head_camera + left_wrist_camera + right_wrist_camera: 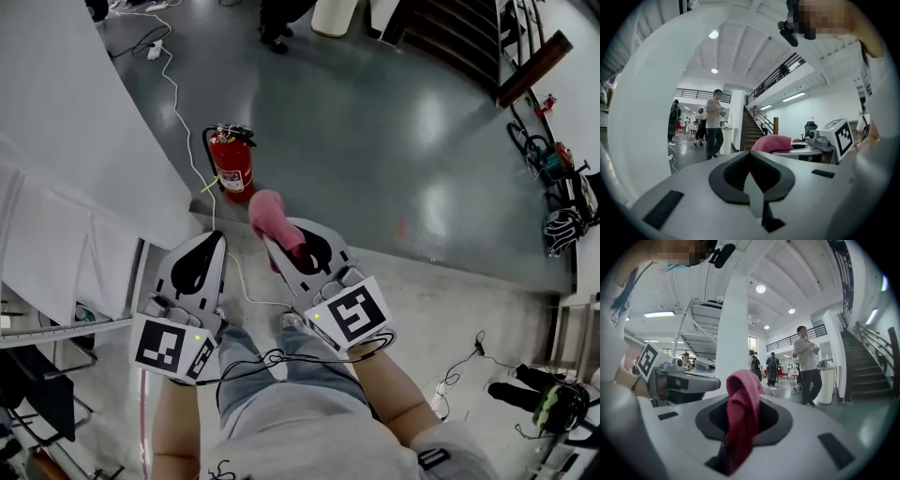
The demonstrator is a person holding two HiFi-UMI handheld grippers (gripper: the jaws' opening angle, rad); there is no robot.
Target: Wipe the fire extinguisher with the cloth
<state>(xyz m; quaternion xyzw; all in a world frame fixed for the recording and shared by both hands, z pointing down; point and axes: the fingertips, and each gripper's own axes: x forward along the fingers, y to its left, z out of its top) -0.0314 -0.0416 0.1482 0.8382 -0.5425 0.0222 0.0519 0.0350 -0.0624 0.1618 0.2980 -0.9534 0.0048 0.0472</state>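
A red fire extinguisher (231, 162) with a black hose stands on the grey floor beside a white pillar (84, 122). Both grippers are held just short of it, above the floor. My right gripper (277, 240) is shut on a pink cloth (270, 214), which bunches out past the jaw tips, close to the extinguisher's base. In the right gripper view the cloth (740, 413) hangs down between the jaws of the right gripper (743, 397). My left gripper (215, 237) is shut with nothing in it; its jaws (750, 152) meet along a thin line. The cloth (772, 142) shows to its right.
A white cable (173, 98) runs along the floor past the extinguisher. A person (806, 364) stands some way off, with others behind. A staircase (869, 366) rises at the right. Bags and gear (562, 225) lie at the far right, and someone's feet (275, 37) are at the top.
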